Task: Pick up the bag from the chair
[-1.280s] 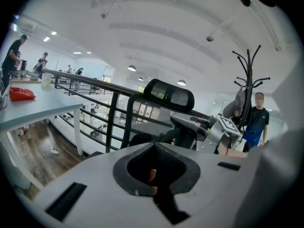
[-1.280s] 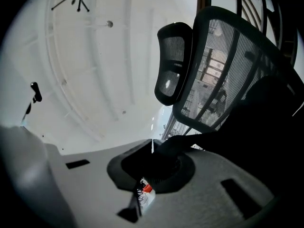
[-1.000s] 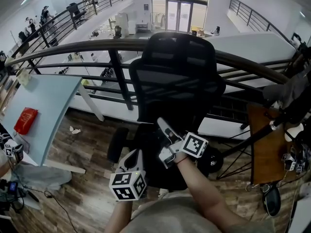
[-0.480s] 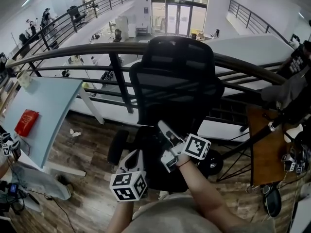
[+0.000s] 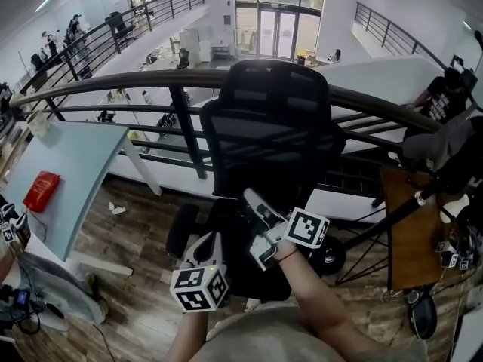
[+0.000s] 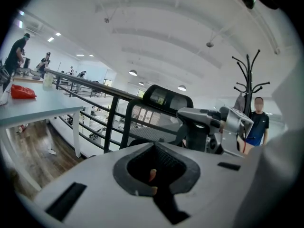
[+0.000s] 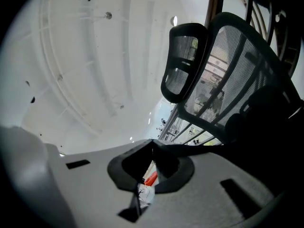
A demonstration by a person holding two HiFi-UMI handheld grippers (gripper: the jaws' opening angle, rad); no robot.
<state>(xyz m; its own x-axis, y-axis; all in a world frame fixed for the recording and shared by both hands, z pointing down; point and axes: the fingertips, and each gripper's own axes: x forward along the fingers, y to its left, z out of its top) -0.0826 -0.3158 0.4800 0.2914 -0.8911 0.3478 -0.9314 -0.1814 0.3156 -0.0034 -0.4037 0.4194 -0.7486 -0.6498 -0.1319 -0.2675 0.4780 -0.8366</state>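
Starting nearest us, both tools hang low over the seat (image 5: 238, 274) of the chair (image 5: 272, 127). The left tool (image 5: 209, 238) has its jaws together, with nothing gripped between them. The right tool (image 5: 250, 197) sits just beside it, tilted up toward the headrest (image 7: 183, 63). Its jaws are all but together, with only a thin slit of light in the seam. A dark band crosses the top of its notch; we cannot tell whether this is a strap or part of the chair.

By the task, the bag lies on the seat, but we cannot separate it from the black seat in any view.

Hazards, in our judgement:

1. Jaws not parted before the reach. They would push the bag across the seat instead of taking it.
2. Black on black. We may close on the mesh or the seat edge rather than on the bag.
3. Tools close together. A reach by one may strike the other.
4. Pressure on the seat. The chair may swivel or roll toward the rail (image 5: 151, 78) behind it, and the bag may slide off.

Farther left, the table (image 5: 68, 164) and its red packet (image 5: 40, 188) stand well apart and pose no hazard.
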